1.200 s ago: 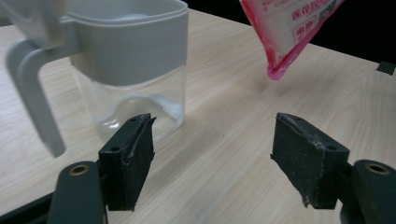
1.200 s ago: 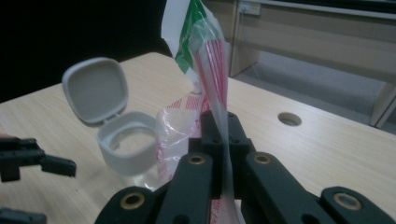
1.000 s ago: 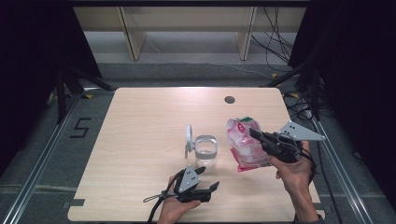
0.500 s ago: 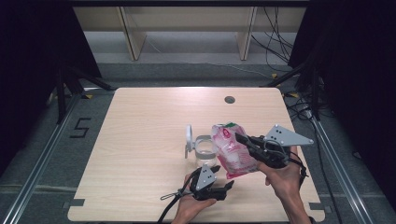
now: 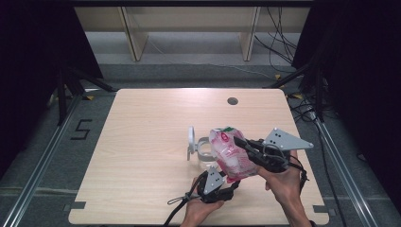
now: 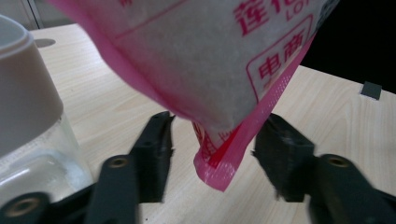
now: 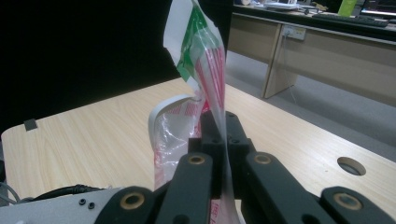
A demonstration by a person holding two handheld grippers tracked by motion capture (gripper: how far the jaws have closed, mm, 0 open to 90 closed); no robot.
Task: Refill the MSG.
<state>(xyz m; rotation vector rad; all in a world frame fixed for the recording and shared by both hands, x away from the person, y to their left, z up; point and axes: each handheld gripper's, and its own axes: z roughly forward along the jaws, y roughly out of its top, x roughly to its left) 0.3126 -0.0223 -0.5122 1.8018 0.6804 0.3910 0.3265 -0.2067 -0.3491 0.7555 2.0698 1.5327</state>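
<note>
1 pink bag (image 5: 232, 158): your right gripper (image 7: 219, 135) pinches its top edge, your left gripper (image 6: 212, 154), closing, straddles its bottom corner untouched, steadying it beside the jar (image 5: 204, 152).

Bag (image 5: 232, 156): pink edges, whitish contents, red print and red characters; top edge above the right gripper (image 7: 219, 135) jaws white with green and red stripes. Both grippers black, brass-coloured screws, grey plates on top. Left gripper (image 6: 212, 149): pink bag corner between its black jaws. Jar (image 6: 28, 130) left of those jaws: clear glass, beige-grey rim. Table (image 5: 142, 132): light wood grain.
</note>
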